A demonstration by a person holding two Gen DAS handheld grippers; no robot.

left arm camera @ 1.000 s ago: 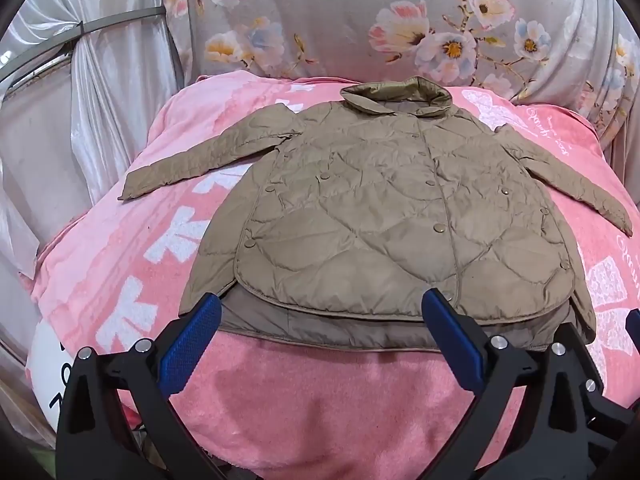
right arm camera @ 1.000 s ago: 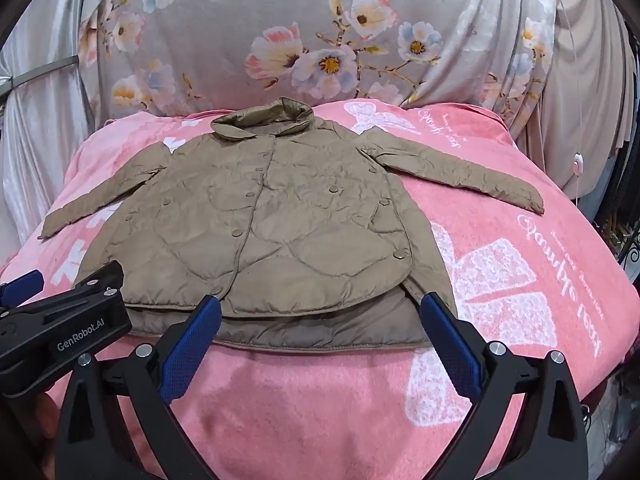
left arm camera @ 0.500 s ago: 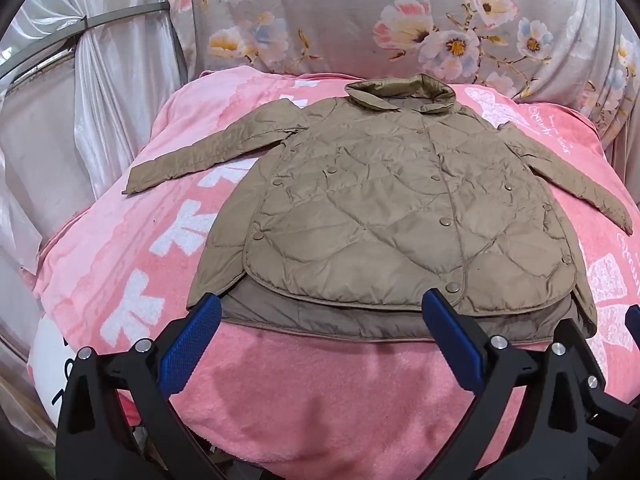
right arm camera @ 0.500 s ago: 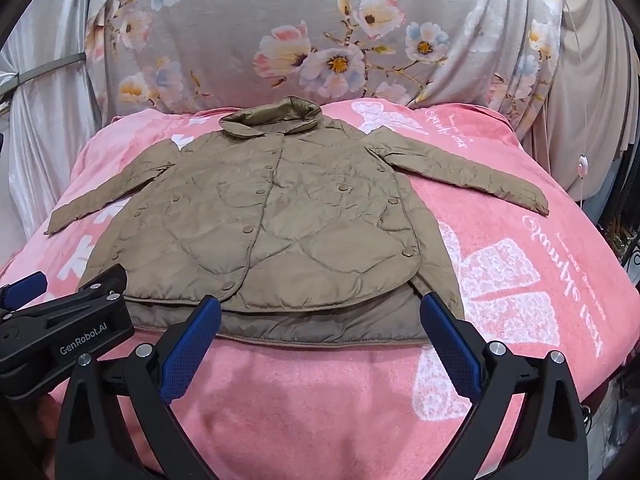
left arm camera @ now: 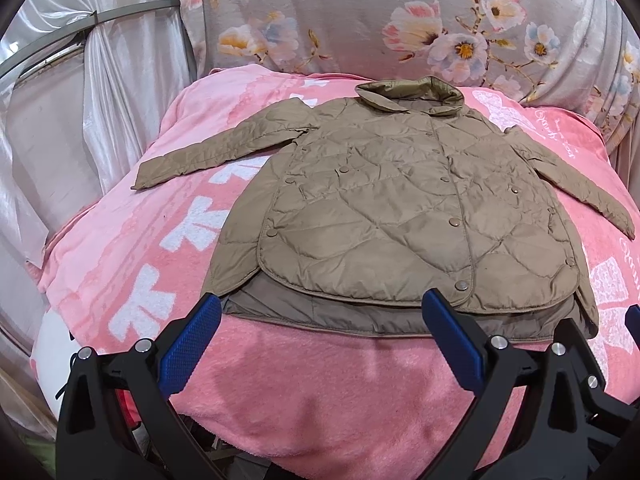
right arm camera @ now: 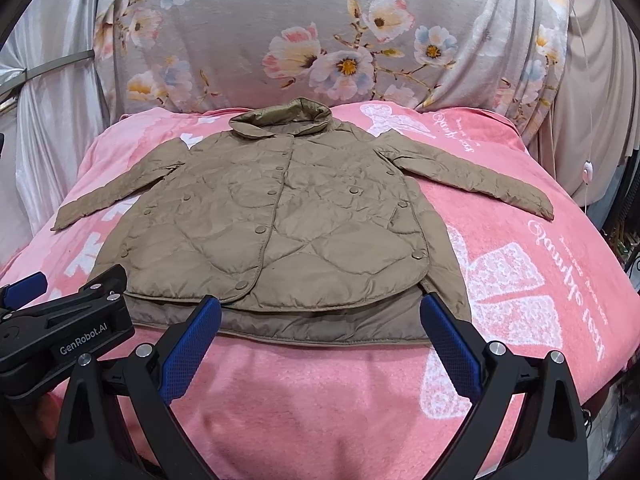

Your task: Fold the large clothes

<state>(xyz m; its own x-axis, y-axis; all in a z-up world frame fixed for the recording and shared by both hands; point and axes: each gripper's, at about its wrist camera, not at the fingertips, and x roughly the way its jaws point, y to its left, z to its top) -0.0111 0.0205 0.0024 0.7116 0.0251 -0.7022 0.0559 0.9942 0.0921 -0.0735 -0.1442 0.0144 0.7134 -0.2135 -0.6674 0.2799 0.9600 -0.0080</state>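
A fluffy pink blanket with white printed patterns (left arm camera: 304, 392) spreads beneath and ahead of the jaws. Far beyond them hangs a grey cloth printed with pink and white flowers (right arm camera: 320, 40). Off to their left drapes a shiny white satin curtain (left arm camera: 120, 92), crossed by a grey metal bar (left arm camera: 132, 14).

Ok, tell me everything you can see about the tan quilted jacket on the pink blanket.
The jacket is a tan, puffy coat with diamond quilting that looks like a thin, slightly shiny shell. It lies front up and flat on the pink blanket, snapped shut, collar at the far end, both sleeves spread out sideways. Round snaps run down the front. A darker back layer shows below the curved front hem. Only the blanket touches it; neither gripper's fingers do.
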